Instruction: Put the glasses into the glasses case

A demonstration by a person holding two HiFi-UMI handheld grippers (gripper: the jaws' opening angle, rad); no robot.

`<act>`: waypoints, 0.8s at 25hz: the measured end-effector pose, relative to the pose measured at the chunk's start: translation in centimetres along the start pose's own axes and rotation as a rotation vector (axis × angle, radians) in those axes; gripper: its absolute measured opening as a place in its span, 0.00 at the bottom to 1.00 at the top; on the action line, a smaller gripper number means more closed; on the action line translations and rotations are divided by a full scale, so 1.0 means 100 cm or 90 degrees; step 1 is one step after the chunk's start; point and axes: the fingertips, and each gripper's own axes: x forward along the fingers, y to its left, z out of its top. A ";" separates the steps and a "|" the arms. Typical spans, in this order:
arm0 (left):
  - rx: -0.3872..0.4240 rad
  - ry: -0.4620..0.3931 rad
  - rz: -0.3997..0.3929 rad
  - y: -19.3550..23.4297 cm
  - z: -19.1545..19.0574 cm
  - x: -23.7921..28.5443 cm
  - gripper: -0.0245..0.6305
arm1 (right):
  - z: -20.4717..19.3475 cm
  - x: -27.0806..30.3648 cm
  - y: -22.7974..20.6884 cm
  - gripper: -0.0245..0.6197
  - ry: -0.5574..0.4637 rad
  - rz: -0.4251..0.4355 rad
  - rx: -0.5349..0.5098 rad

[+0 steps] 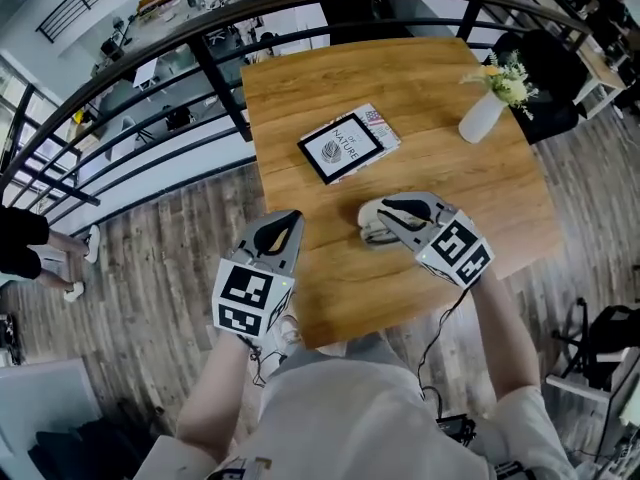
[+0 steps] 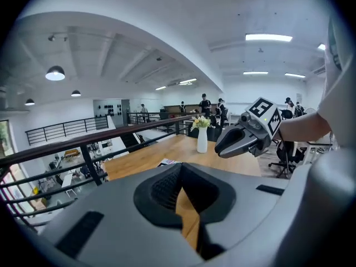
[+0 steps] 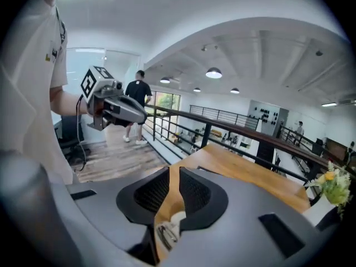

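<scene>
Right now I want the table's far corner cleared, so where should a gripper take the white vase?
Probably the vase at mid-body, below the flowers, jaws level, coming in from the near side with the right gripper. It stands upright and slim, and the blooms block any approach from above.

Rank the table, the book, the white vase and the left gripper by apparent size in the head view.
1. table, by far the largest.
2. book and left gripper look about alike. The gripper sits nearer the camera, so these two stay unranked.
3. white vase, the smallest.
</scene>
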 end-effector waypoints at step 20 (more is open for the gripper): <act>0.114 -0.233 0.053 0.007 0.139 -0.144 0.06 | 0.219 -0.152 0.050 0.12 -0.393 -0.191 0.056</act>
